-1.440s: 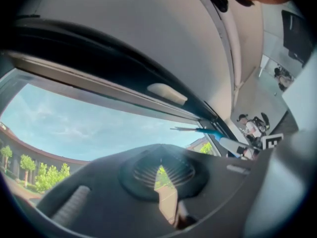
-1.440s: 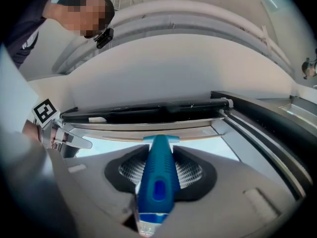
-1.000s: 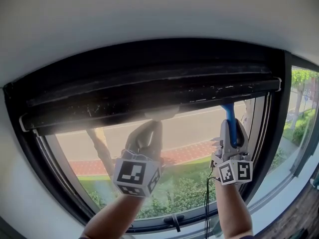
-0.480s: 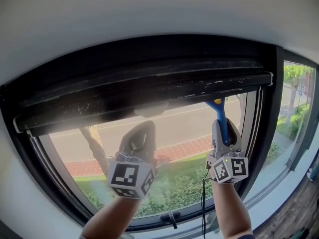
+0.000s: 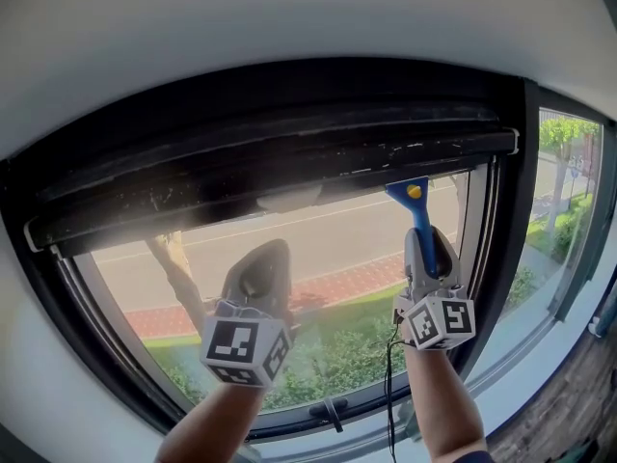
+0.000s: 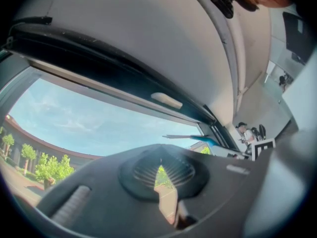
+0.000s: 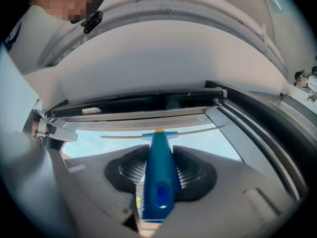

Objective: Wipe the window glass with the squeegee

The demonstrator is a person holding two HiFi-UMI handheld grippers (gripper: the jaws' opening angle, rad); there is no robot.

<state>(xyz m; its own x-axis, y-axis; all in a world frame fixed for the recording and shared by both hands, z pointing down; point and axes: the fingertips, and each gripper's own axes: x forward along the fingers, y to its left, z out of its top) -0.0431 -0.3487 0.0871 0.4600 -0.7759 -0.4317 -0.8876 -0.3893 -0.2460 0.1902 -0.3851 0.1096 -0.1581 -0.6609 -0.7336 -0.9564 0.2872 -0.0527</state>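
Note:
The squeegee (image 5: 415, 212) has a blue handle and a yellow dot on its head, and it stands upright against the window glass (image 5: 318, 244) just under the black top rail (image 5: 270, 177). My right gripper (image 5: 425, 247) is shut on its handle at the pane's right side. In the right gripper view the handle (image 7: 157, 180) runs up between the jaws to the thin blade (image 7: 193, 131), which lies flat on the glass. My left gripper (image 5: 262, 263) is shut on nothing, close to the glass at centre left. The left gripper view shows its jaws closed (image 6: 161, 168) and the squeegee (image 6: 197, 138) off to the right.
A black frame (image 5: 506, 220) borders the pane, with a window latch (image 5: 329, 413) on the bottom rail. A second pane (image 5: 564, 191) lies to the right. White wall (image 5: 289, 27) curves above. A person (image 6: 246, 132) stands far off in the left gripper view.
The squeegee has slid down from the top rail, so its head now shows below it. Both grippers have dropped slightly, and the view has shifted a little.

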